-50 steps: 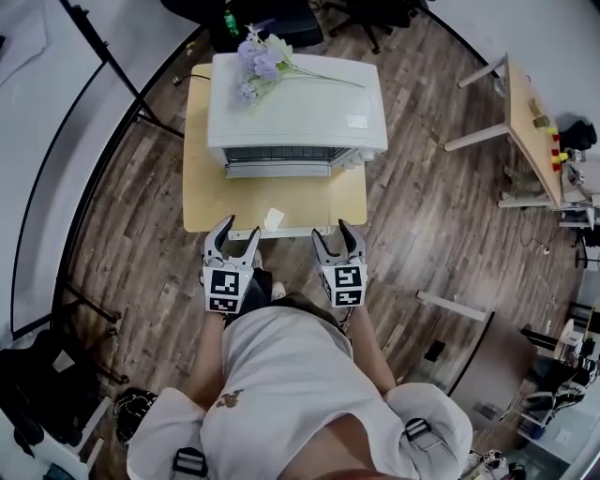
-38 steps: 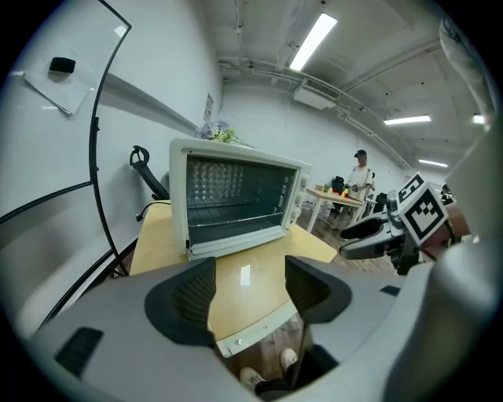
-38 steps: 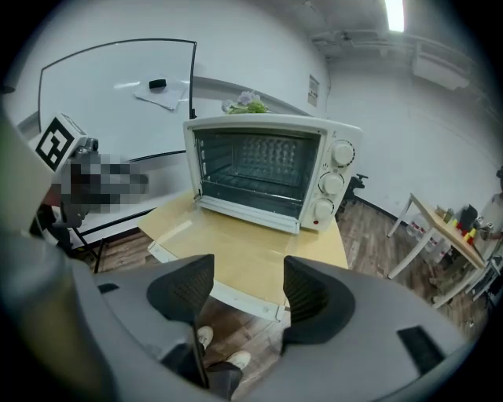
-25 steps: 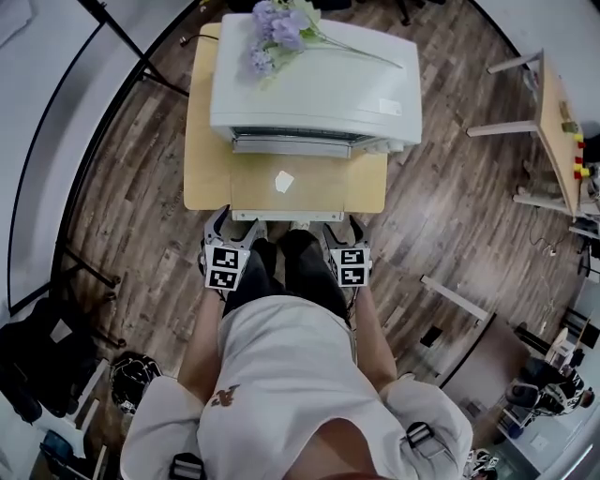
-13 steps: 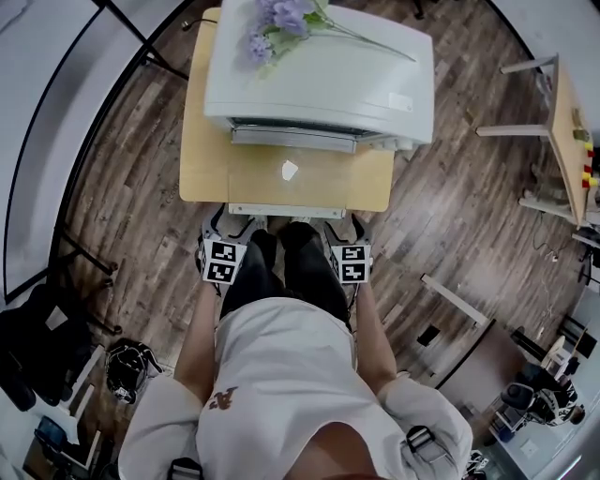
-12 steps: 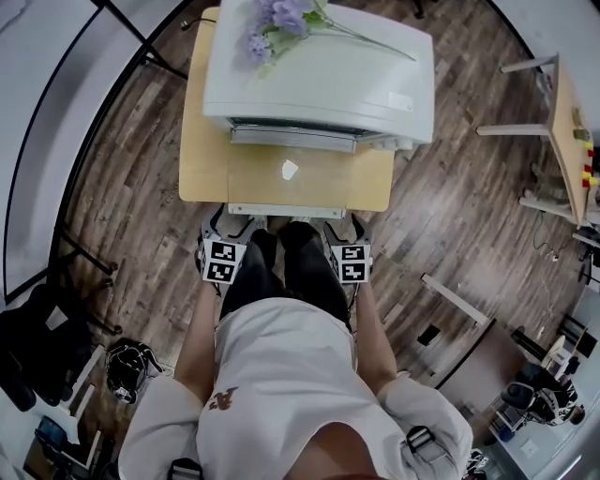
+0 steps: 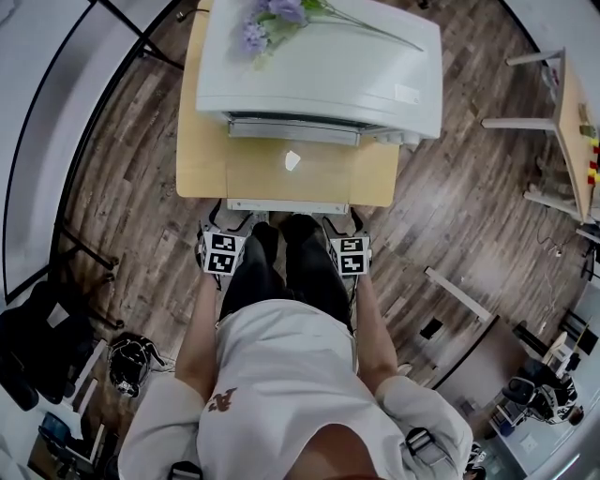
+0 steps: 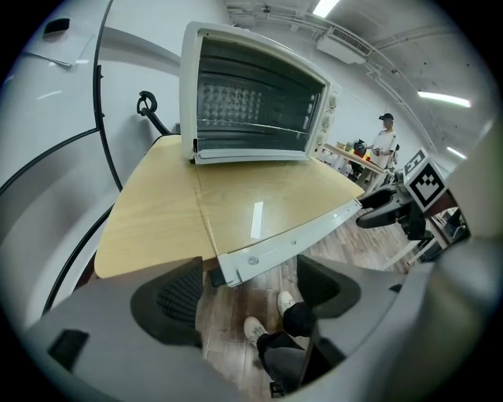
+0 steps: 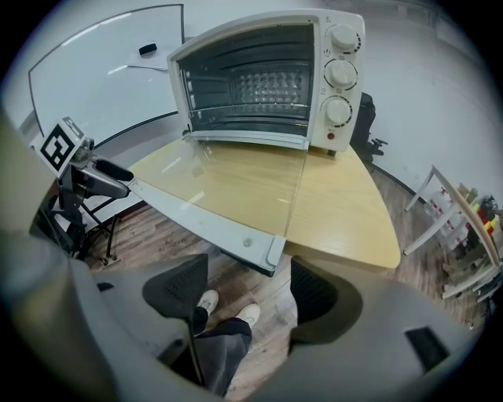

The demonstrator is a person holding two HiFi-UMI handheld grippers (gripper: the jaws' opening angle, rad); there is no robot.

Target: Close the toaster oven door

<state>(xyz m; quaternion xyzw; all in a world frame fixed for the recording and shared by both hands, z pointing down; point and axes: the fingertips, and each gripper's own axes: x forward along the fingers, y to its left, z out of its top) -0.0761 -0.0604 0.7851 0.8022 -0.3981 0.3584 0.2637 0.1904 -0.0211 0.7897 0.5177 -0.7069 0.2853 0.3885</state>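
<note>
The white toaster oven [image 7: 323,61] stands on a small wooden table [image 7: 199,150]. Its glass door [image 7: 289,204] lies open and flat, the white front rim toward me. My left gripper [image 7: 228,217] and right gripper [image 7: 339,220] hang just short of that rim, one at each corner. In the left gripper view the door's corner [image 8: 228,271] sits just ahead of the left gripper [image 8: 251,294]. The right gripper [image 9: 245,294] faces the other corner [image 9: 271,251]. Both sets of jaws are opening and hold nothing. The oven's knobs [image 9: 339,74] are on its right side.
Purple flowers [image 7: 272,14] lie on the oven's top. My legs and white shoes [image 9: 224,306] are under the door's edge. Another table [image 7: 574,112] stands far right, black stand legs [image 7: 84,253] at left. A person [image 8: 383,140] stands in the background.
The oven and table have slid up the head view. Both grippers, over the door's front rim two seconds ago, now sit just short of it beside my legs.
</note>
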